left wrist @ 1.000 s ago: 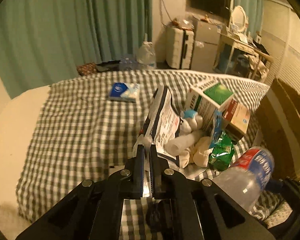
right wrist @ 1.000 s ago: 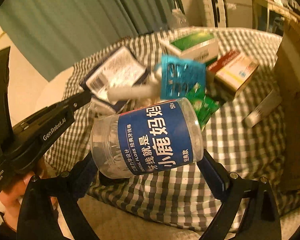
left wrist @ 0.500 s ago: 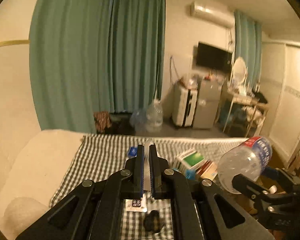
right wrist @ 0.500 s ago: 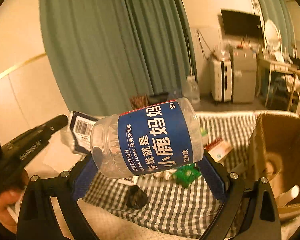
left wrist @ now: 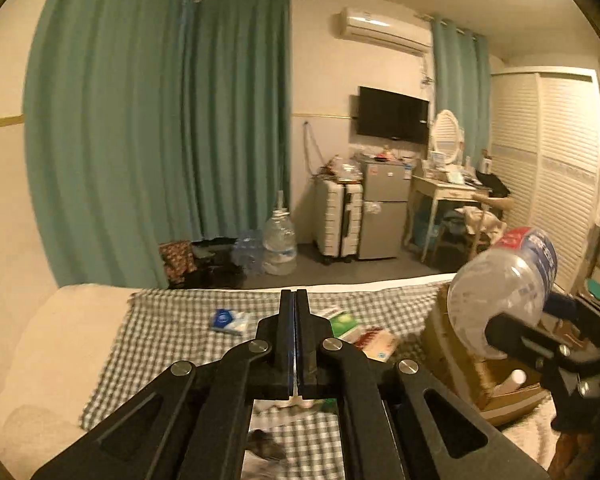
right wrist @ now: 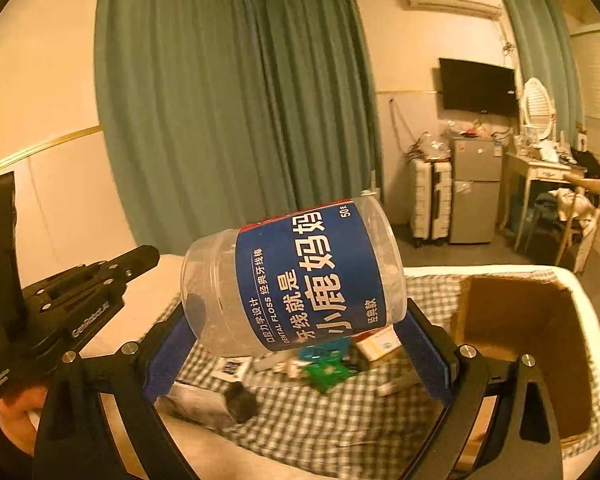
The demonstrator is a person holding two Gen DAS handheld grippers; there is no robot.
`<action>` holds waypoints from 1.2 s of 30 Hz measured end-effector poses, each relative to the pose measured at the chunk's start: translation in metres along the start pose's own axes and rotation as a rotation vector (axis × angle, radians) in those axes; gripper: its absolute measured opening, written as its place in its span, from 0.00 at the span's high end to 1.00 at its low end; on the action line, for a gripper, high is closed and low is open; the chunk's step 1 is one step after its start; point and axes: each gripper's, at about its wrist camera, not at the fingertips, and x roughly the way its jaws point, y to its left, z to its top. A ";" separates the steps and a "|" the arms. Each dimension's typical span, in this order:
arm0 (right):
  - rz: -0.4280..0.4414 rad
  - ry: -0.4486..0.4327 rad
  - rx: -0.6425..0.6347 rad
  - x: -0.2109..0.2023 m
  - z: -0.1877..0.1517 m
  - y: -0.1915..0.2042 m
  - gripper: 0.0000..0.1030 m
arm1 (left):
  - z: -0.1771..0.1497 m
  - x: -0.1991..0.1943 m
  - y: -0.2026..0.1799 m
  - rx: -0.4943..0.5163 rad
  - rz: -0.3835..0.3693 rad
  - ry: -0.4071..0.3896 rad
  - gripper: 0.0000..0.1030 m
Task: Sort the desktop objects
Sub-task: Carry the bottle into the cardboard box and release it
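Observation:
My right gripper (right wrist: pixel 296 346) is shut on a clear dental floss jar (right wrist: pixel 296 284) with a blue label, held tilted above the bed. In the left wrist view the same jar (left wrist: pixel 504 288) hangs at the right, over an open cardboard box (left wrist: pixel 452 344). My left gripper (left wrist: pixel 295 300) is shut, its fingers pressed together with nothing showing between the tips. It also shows at the left of the right wrist view as the left gripper (right wrist: pixel 140 256), held by a hand (right wrist: pixel 18 412). On the checked cloth (right wrist: pixel 340 412) lie a green packet (right wrist: pixel 326 372), a small orange-and-white box (right wrist: pixel 378 344) and a white pack (right wrist: pixel 200 400).
The cardboard box (right wrist: pixel 520 312) stands open at the right end of the bed. A blue tissue pack (left wrist: pixel 230 320) and a green-topped box (left wrist: pixel 342 322) lie further back. Beyond the bed are green curtains, water jugs (left wrist: pixel 278 248), a suitcase and a small fridge.
Both grippers have risen and tipped up from the pile toward the room. The white pack seen at the left fingertips earlier no longer shows there. The jar stays gripped.

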 end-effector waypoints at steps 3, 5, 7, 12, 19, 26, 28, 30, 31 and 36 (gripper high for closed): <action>-0.047 -0.024 0.020 -0.015 0.004 -0.028 0.07 | 0.002 0.006 -0.024 0.012 -0.029 0.017 1.00; -0.104 -0.037 0.024 -0.019 0.007 -0.045 0.07 | 0.001 0.019 -0.039 0.030 -0.037 0.048 1.00; -0.159 -0.037 0.030 -0.020 0.005 -0.064 0.07 | -0.007 0.036 -0.044 0.012 -0.043 0.087 0.99; -0.230 -0.002 0.104 -0.010 -0.002 -0.112 0.07 | -0.038 0.095 -0.033 -0.049 0.008 0.260 0.90; -0.340 0.114 0.167 0.019 -0.024 -0.164 0.07 | -0.079 0.152 -0.036 -0.087 0.001 0.351 0.68; -0.416 0.230 0.238 0.048 -0.050 -0.209 0.07 | -0.110 0.205 -0.053 -0.041 -0.001 0.426 0.56; -0.479 0.296 0.222 0.062 -0.059 -0.217 0.07 | -0.117 0.218 -0.052 -0.038 0.006 0.427 0.52; -0.530 0.345 0.184 0.074 -0.066 -0.220 0.07 | -0.122 0.230 -0.049 -0.040 0.010 0.437 0.45; -0.532 0.371 0.164 0.080 -0.070 -0.220 0.06 | -0.124 0.236 -0.047 -0.042 0.010 0.443 0.44; -0.524 0.339 0.146 0.084 -0.067 -0.214 0.06 | -0.138 0.269 -0.043 -0.049 0.030 0.491 0.37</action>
